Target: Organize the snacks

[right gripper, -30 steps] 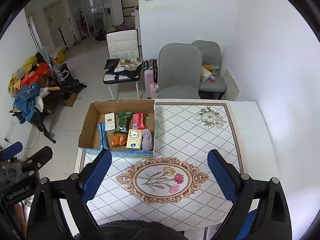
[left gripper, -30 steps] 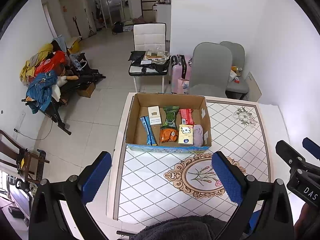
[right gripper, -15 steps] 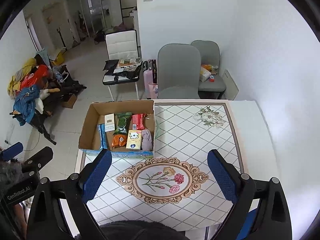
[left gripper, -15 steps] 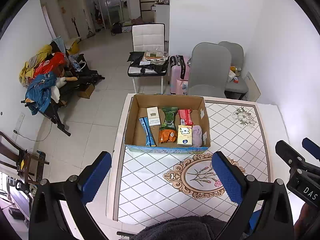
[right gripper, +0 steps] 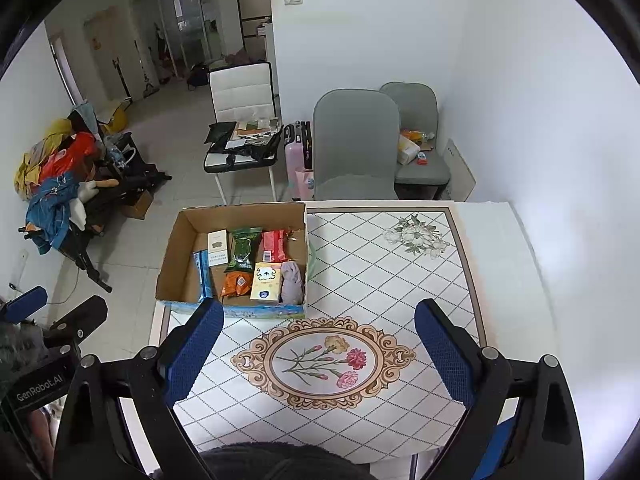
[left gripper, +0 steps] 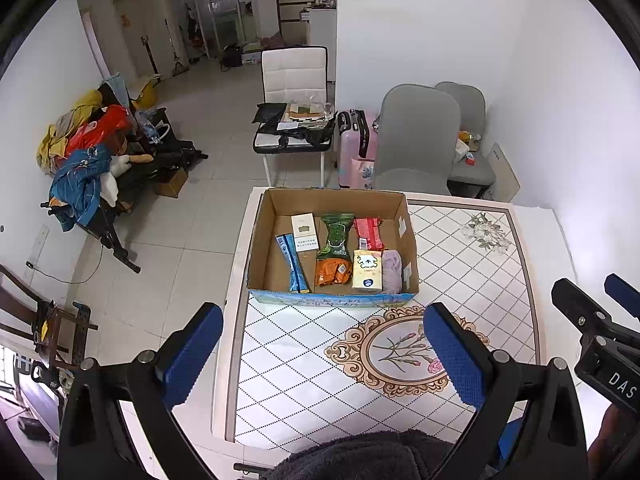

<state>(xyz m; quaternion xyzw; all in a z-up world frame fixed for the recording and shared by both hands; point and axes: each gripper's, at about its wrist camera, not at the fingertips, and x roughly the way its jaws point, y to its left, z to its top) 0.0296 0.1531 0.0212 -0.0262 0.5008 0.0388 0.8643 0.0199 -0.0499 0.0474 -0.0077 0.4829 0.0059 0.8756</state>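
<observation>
The cardboard box [left gripper: 332,200] stands at the far left corner of the table [left gripper: 460,248], its long axis along the far edge and its open top facing up. Inside, the snacks lie flat with their long axes running from the near wall to the far wall. From left to right: a blue stick pack [left gripper: 293,263], tilted a little; a white carton [left gripper: 304,233] with small print I cannot read; a green packet [left gripper: 337,236] with an orange packet [left gripper: 333,272] just before it; a red packet [left gripper: 369,233]; then a yellow pack with a cartoon face [left gripper: 366,271] and a purple soft bundle [left gripper: 391,271] against the right wall.

Both grippers hover above the near part of the table, well apart from the box. The left gripper [left gripper: 320,354] has its blue fingers spread wide and holds nothing. The right gripper [right gripper: 316,350] is also spread wide and empty; its body shows "DAS" in the left view, and the left one shows "GenRobot.AI" in the right view.

Behind the far edge stand two grey chairs [right gripper: 356,140], a pink suitcase [left gripper: 358,148] and a white chair [left gripper: 294,80] carrying dark bags and papers. A heap of clothes [left gripper: 84,152] lies by the left wall.
</observation>
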